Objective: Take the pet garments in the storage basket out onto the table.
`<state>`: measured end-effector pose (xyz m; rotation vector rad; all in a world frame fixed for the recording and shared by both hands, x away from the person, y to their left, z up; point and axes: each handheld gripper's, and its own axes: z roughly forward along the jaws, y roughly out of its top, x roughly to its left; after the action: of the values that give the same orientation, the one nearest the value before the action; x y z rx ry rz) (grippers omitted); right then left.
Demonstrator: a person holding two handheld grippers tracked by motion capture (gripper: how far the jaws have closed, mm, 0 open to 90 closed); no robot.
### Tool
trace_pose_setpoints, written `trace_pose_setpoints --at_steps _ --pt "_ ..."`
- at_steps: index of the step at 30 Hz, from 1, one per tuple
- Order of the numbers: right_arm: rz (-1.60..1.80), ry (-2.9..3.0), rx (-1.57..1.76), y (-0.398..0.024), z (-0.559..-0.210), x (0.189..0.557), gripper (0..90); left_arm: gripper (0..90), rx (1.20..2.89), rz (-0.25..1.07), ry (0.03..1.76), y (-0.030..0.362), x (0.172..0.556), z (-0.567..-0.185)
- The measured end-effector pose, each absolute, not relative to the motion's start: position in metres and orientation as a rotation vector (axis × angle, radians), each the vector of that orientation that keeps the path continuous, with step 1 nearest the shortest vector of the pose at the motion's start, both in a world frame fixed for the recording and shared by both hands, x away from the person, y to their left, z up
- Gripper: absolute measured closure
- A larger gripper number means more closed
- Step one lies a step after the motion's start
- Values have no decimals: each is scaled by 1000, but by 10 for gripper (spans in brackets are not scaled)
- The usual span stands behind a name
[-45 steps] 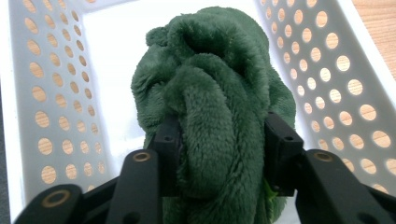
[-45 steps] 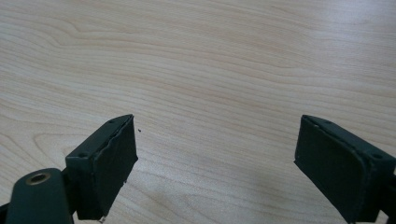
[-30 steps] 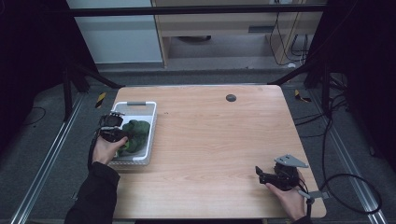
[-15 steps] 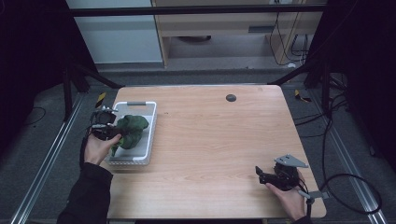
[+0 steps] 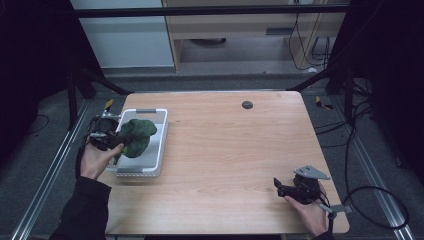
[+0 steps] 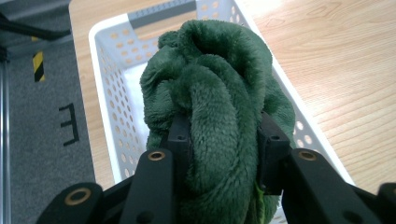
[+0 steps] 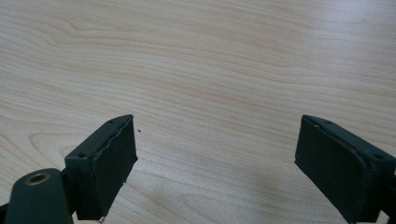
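- My left gripper (image 6: 219, 154) was clenched on a green plush cloth (image 6: 215, 107), a thick fold pinched between the pads, the bundle held just above the white basket (image 6: 109, 88) at the table's left edge
- Right gripper (image 7: 215, 163) lay released, jaws wide over bare wooden table (image 7: 224, 60), well apart from the cloth
- Risk: the plush is soft and bunched; I judged the fold could slide out and drop back into the basket
- Risk: a hanging tail might snag the rim and drag the light basket off the near edge
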<state>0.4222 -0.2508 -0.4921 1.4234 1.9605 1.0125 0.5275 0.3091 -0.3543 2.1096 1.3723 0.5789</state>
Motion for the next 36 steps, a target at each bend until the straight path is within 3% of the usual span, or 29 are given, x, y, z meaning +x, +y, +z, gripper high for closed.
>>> trace_pose_setpoints --at_steps 25,36 --pt "1027 1939 1420 -252 -490 421 124 647 2171 601 1202 288 502 -317" --pt "1024 1939 1418 -252 -490 421 124 648 2209 550 1093 266 493 -313"
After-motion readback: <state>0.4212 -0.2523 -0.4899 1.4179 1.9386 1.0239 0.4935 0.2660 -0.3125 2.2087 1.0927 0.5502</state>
